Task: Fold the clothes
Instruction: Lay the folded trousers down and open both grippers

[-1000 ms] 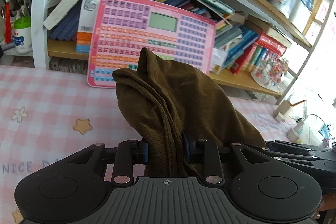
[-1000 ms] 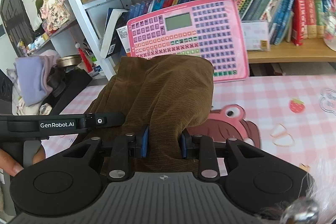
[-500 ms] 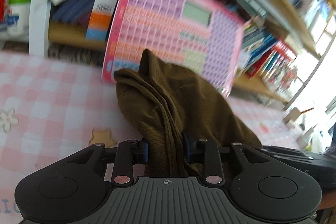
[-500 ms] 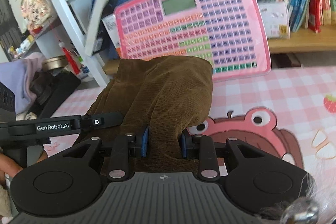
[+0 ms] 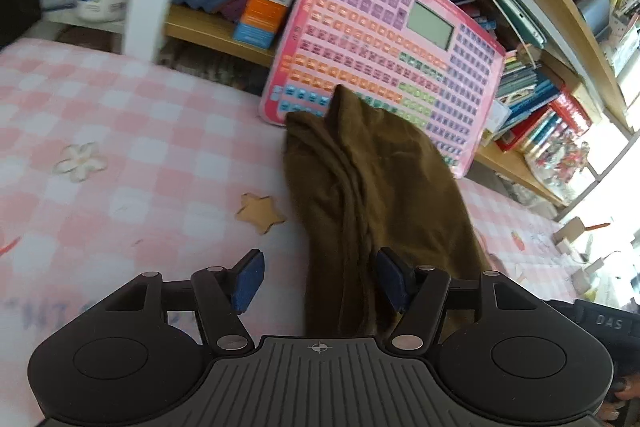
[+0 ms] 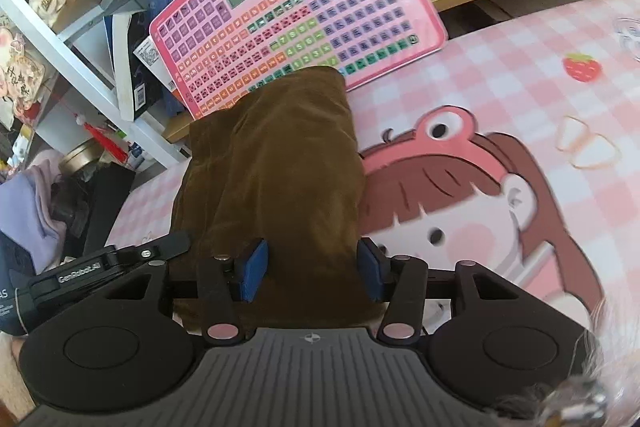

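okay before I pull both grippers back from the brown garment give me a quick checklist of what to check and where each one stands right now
1. Left gripper open: ok, the jaws stand wide apart.
2. Right gripper open: ok, the pads are spread with cloth between them.
3. Brown garment free of the left gripper's fingers: cannot tell, the cloth lies against the right-hand blue pad.
4. Garment resting on the pink checked tablecloth: ok, it lies on it as a folded bundle.
5. Garment clear of the pink keyboard toy: cannot tell, its far edge overlaps the toy's lower edge in both views.
6. Fold neat: not ok, the left wrist view shows bunched ridges along one side.
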The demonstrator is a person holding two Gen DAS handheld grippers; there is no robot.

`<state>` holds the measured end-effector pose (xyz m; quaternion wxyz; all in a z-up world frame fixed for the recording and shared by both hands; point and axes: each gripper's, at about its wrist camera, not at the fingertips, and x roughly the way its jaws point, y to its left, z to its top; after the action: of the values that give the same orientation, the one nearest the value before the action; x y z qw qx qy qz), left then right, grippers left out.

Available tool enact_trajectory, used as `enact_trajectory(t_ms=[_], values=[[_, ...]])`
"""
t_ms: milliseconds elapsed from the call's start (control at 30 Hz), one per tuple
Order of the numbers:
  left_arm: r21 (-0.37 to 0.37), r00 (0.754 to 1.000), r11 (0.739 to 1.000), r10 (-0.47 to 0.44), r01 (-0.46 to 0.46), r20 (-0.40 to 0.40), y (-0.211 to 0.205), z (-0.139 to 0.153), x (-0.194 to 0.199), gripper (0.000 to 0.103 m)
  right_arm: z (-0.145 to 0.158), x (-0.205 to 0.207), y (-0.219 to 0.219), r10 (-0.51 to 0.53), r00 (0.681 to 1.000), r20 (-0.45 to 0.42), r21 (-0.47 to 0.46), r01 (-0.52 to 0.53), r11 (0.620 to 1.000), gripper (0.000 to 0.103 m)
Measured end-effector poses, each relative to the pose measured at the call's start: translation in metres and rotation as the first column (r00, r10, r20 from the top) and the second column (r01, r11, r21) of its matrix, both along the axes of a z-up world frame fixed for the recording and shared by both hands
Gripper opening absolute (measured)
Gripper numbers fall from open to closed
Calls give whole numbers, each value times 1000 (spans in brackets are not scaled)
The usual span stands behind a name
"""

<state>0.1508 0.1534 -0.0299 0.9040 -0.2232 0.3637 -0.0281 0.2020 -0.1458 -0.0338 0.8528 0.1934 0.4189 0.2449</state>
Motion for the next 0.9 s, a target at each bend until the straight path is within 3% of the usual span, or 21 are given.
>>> enact_trajectory(t_ms=[367,600,833,900], values=[[172,1000,985,-7,8,-3,-36,14,-58,63,11,-51,-6,21,999,39,-118,-16,993,49],[249,1000,968,26,-26,5,-63,23,-85,64,19,-86,3,47,992,120,-230,-19,973,60],[289,1000,957,31,-29,-3,-80,24,-109,68,18,-124,9,61,988,139,-303,-17,953,71],[303,999,952,36,-33,-3,-86,24,-117,74,18,-134,8,51,989,141,-313,-5,950,74]])
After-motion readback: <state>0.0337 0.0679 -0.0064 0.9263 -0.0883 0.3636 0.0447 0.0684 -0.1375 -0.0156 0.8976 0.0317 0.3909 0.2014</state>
